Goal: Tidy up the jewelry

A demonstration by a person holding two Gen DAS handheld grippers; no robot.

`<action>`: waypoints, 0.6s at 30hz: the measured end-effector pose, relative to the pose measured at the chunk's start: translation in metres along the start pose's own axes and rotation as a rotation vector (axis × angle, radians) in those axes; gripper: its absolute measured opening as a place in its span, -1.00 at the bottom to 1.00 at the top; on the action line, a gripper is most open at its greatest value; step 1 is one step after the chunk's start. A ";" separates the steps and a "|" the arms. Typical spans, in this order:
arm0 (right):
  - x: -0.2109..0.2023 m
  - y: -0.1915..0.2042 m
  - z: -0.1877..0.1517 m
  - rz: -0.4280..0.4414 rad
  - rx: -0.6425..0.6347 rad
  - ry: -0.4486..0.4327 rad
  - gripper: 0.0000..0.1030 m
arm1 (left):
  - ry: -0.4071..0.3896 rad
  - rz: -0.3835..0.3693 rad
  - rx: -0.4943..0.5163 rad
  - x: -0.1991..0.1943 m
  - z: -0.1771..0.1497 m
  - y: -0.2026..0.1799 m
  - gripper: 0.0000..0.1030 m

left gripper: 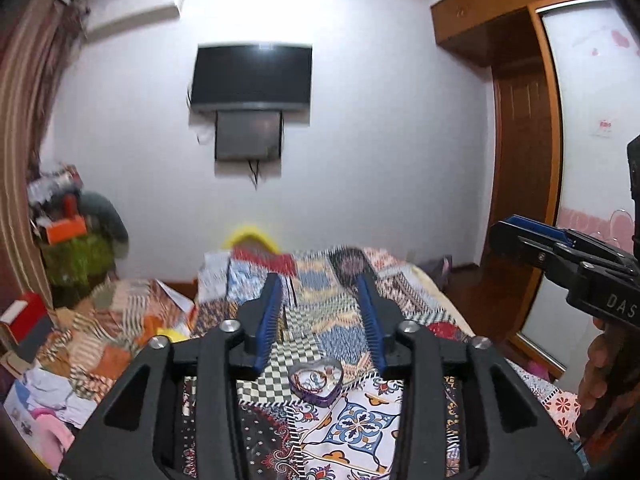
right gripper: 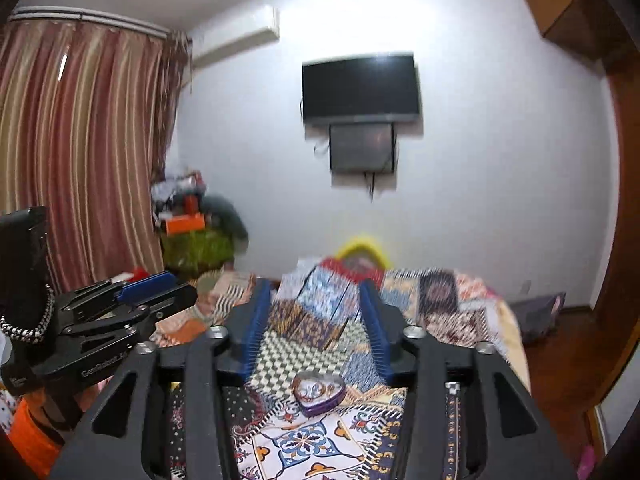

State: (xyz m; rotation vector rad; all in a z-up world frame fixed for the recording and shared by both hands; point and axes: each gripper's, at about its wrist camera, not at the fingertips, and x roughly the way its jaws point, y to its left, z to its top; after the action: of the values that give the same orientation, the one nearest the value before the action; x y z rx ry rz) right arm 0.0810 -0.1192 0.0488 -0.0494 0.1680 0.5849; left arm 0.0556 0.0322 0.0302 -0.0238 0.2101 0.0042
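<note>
Fingers of the left gripper [left gripper: 320,280] stand apart and empty in the left wrist view, reaching over a patchwork bed [left gripper: 352,420], where a heart-shaped box [left gripper: 316,384] of jewelry sits low in the middle of the frame; the right gripper [left gripper: 500,232] enters from the right edge. In the right wrist view the right gripper [right gripper: 316,292] likewise has its fingers parted with nothing between them, the heart-shaped box [right gripper: 319,394] lies on the bed [right gripper: 312,444] at lower centre, and the left gripper [right gripper: 176,284] shows at the left edge.

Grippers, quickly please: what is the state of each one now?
Left gripper: open, holding nothing.
Right gripper: open, holding nothing.
</note>
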 end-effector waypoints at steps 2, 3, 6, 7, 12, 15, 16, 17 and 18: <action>-0.012 0.004 -0.001 -0.013 0.006 -0.035 0.14 | -0.043 0.025 0.012 -0.019 0.000 -0.008 0.19; -0.020 0.007 -0.002 -0.022 0.009 -0.052 0.28 | -0.058 0.036 0.013 -0.025 -0.001 -0.011 0.28; -0.028 0.010 -0.006 -0.063 0.011 -0.081 0.66 | -0.088 0.051 -0.003 -0.043 -0.003 -0.014 0.62; -0.031 0.012 -0.008 -0.080 0.010 -0.093 0.78 | -0.093 0.055 -0.007 -0.046 -0.004 -0.015 0.71; -0.034 0.015 -0.014 -0.135 0.019 -0.104 1.00 | -0.121 0.083 -0.010 -0.062 -0.008 -0.018 0.83; -0.037 0.018 -0.014 -0.145 0.018 -0.098 1.00 | -0.121 0.082 -0.023 -0.067 -0.010 -0.013 0.84; -0.039 0.019 -0.014 -0.146 0.015 -0.098 1.00 | -0.121 0.083 -0.026 -0.067 -0.010 -0.013 0.84; -0.042 0.020 -0.015 -0.146 0.012 -0.099 1.00 | -0.121 0.082 -0.028 -0.071 -0.012 -0.014 0.84; -0.042 0.021 -0.014 -0.145 0.006 -0.099 1.00 | -0.120 0.081 -0.030 -0.073 -0.014 -0.014 0.84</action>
State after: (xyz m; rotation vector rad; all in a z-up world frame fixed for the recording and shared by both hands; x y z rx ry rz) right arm 0.0327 -0.1256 0.0417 -0.0266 0.0687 0.4410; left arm -0.0184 0.0179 0.0320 -0.0450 0.0905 0.0890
